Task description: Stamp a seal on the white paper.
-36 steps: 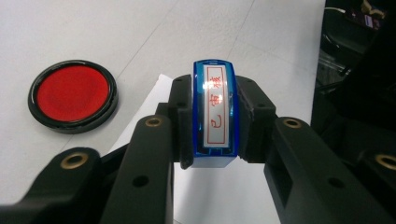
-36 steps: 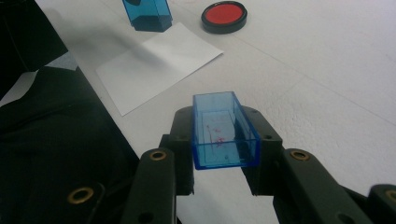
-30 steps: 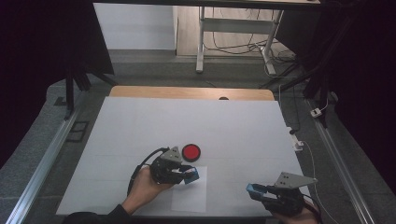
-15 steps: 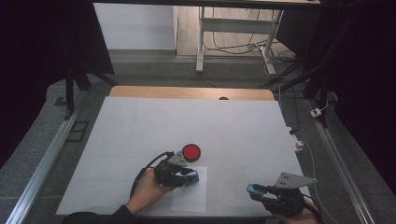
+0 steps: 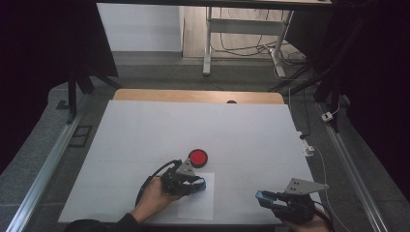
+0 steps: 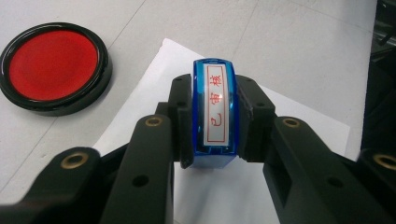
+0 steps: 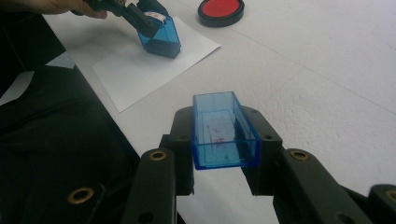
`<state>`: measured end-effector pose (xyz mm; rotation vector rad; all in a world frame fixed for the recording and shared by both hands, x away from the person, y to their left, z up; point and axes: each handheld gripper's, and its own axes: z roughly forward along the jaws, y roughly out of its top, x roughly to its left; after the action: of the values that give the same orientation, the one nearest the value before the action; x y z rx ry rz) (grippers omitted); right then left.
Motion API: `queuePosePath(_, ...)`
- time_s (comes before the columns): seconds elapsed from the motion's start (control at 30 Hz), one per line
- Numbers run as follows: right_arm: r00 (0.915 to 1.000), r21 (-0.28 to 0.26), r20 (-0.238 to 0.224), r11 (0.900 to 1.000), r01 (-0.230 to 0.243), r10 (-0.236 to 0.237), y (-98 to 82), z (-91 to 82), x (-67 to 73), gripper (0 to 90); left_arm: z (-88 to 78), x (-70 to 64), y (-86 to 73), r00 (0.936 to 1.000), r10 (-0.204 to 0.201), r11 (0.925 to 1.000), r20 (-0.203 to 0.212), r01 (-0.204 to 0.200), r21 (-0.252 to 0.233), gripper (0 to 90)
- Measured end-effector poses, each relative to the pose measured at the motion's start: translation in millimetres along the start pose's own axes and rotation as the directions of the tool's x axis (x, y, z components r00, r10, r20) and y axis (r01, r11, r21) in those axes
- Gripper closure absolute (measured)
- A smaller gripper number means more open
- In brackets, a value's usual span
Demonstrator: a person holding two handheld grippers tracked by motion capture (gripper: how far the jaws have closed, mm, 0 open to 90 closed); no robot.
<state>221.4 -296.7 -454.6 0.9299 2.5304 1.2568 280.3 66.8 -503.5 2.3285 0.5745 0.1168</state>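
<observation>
The left gripper (image 5: pixel 193 182) has its jaws clamped on a blue stamp (image 6: pixel 214 116), pads pressing its two long sides, label with red characters facing up. The stamp stands on or just over the far part of a white sheet of paper (image 5: pixel 196 205) lying near the front edge of the desk (image 5: pixel 145 135); from the right gripper view its base looks to be touching the sheet, though the angle leaves that uncertain. A round red ink pad (image 5: pixel 198 157) in a black case sits just beyond the sheet, to the far left of the stamp in the left gripper view.

The right gripper (image 5: pixel 268 198) holds the stamp's clear blue cap (image 7: pixel 223 130) in closed jaws, open side up, well to the right of the paper and above the bare desk, with faint red smears inside.

The likely step is pressing an imprint. The risks:
- The sheet is loose, so any sideways drag of the stamp could slide it and smear the mark.
- A tilted press would ink one edge only; the stamp appears slightly canted in the right gripper view.
- Lifting off could carry the paper up, since nothing pins it down.
- The smooth cap could slip from its hold if the right hand tips.
</observation>
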Motion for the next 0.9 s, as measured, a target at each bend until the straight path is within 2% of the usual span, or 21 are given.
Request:
queuePosePath(0.17,1.0,0.0,-0.003,1.0,-0.007,0.007,-0.2,0.1,-0.5,68.2,0.7,1.5,-0.7,0.9996,-0.027,0.9996,0.007,0.027,-0.005,71.2)
queuePosePath(0.33,1.0,0.004,-0.004,1.0,-0.008,0.008,-0.1,0.5,-0.6,68.2,0.9,-1.1,-0.4,0.9999,-0.014,0.9999,-0.008,0.014,0.002,71.2)
queuePosePath(0.5,1.0,0.003,-0.003,1.0,-0.008,0.008,-0.1,0.9,-0.3,68.2,1.2,-0.2,-0.5,0.9997,-0.025,0.9997,-0.004,0.025,0.002,71.2)
queuePosePath(0.77,0.9999,0.005,-0.007,1.0,-0.008,0.008,-0.2,1.1,-0.4,68.2,1.4,7.5,-2.1,0.9968,-0.071,0.9974,0.038,0.071,-0.006,71.1)
queuePosePath(0.9,1.0,0.007,-0.007,1.0,-0.007,0.007,-0.1,1.1,-0.4,68.2,1.8,12.1,-3.4,0.9929,-0.1,0.9947,0.064,0.102,-0.014,71.1)
